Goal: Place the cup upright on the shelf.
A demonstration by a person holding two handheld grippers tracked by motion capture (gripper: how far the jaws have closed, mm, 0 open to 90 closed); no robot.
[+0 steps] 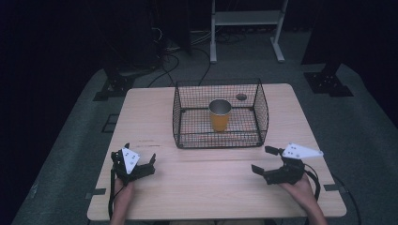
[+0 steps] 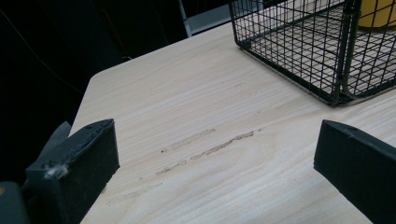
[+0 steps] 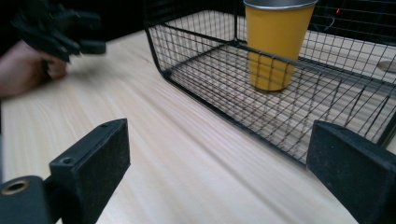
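Observation:
A black wire basket (image 1: 220,136) stands at the middle of the wooden table (image 1: 206,187), toward its far side. Upright inside it is a yellow cup (image 1: 219,116) with a metallic rim. My left gripper (image 1: 133,157) rests open near the front left, well short of the basket. In the left gripper view its jaws (image 2: 217,149) stand wide apart over bare, scuffed wood, with the basket's corner (image 2: 334,95) ahead to the right. My right gripper (image 1: 263,159) is open at the front right. The right gripper view (image 3: 219,154) faces the basket (image 3: 205,100) and cup (image 3: 275,42).
A small dark round hole (image 1: 241,97) lies in the tabletop behind the basket. A white metal frame (image 1: 246,18) and cables (image 1: 169,61) are on the floor beyond the table. In the right gripper view, the other hand (image 3: 23,65) and its gripper (image 3: 60,28) are far left.

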